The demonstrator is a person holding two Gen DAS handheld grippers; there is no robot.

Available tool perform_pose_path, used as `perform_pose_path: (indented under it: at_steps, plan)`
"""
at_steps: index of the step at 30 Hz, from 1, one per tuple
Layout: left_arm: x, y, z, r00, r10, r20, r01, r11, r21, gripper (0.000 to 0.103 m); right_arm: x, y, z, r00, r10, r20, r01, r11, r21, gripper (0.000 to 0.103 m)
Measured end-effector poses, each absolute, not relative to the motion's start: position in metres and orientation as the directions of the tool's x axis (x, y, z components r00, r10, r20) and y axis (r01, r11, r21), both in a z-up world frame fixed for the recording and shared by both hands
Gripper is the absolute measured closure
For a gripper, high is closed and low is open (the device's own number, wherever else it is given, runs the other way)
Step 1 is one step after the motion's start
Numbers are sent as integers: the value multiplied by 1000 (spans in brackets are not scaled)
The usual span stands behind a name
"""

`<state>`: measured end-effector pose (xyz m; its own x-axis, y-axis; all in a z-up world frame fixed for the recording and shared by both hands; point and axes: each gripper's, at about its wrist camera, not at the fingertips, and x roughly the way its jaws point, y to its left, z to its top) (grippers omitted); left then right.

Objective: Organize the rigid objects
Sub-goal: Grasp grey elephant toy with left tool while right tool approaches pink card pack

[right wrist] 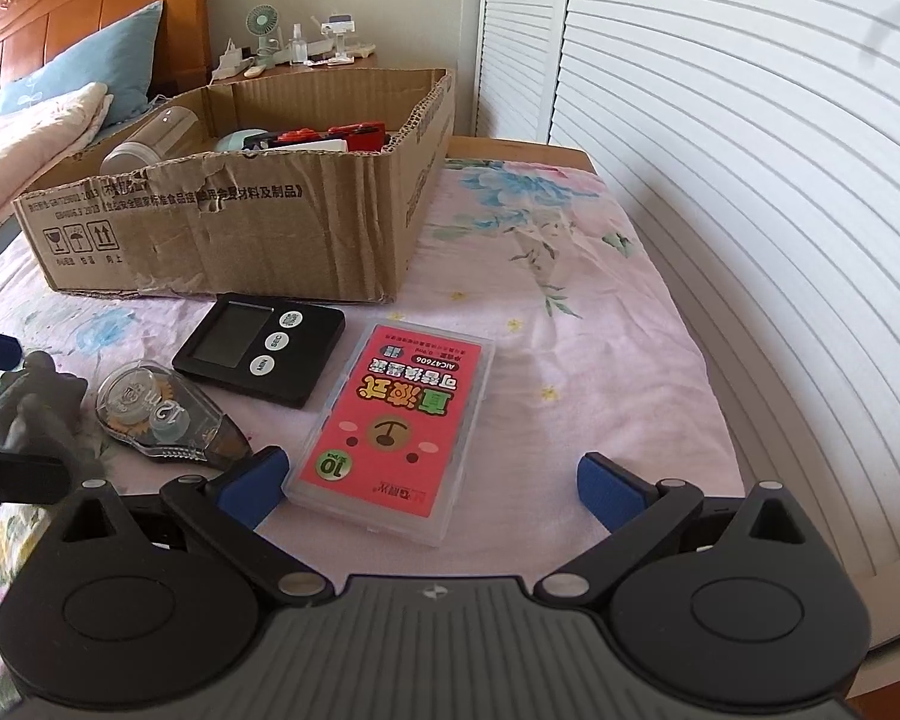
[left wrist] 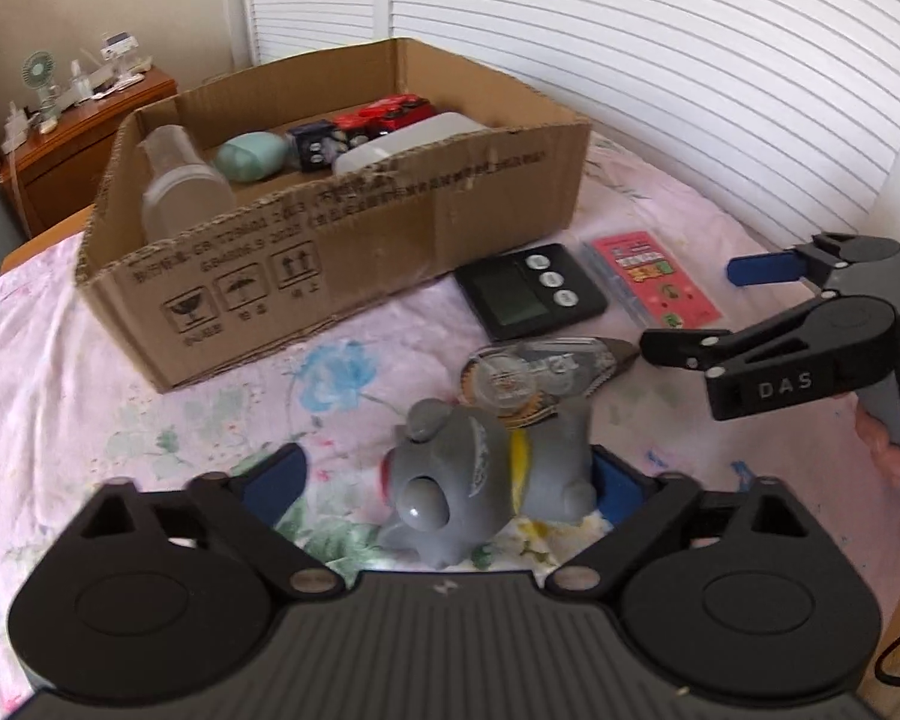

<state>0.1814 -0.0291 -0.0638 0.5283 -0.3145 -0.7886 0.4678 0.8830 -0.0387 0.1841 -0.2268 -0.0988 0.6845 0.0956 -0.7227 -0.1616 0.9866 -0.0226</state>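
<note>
Left gripper [left wrist: 444,480]: my jaws stood half open around the grey toy [left wrist: 468,480], lower centre, to grasp it; pads not pressing yet.
Right gripper [right wrist: 432,480]: wide open, empty, waiting over pink case [right wrist: 390,426].
Box [left wrist: 390,240]: upper left, goal.

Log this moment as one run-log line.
left tongs: open around grey toy | right tongs: open over pink case | cardboard box: part filled

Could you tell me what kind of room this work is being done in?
Most likely a bedroom: the objects lie on a floral bedsheet, with a wooden headboard and pillow behind, and a cluttered nightstand beside them.
</note>
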Motion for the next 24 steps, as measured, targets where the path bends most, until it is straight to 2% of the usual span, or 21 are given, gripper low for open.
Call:
perform_pose_path:
  at_steps: [1,3,8,12,20,24]
  plan:
    - [181,-31,-64,519,-331,-788,480,876,-52,25,183,-227,-99,687,98,-721,-164,986,-23,0]
    - [181,-35,-65,509,-350,-787,497,865,-63,31,182,-228,-100,692,102,-715,-168,985,-23,0]
    - [182,-34,-65,518,-346,-782,483,873,-67,32,179,-230,-101,702,120,-702,-194,981,-26,0]
    - [179,-28,-64,537,-294,-790,450,892,-26,32,184,-233,-97,663,160,-732,-259,966,-23,0]
    - [179,-15,-65,552,-259,-793,368,929,-47,32,213,-241,-89,525,309,-793,-541,841,-30,0]
    - [179,-17,-65,555,-250,-793,359,932,-43,32,234,-240,-81,475,364,-801,-628,778,-19,0]
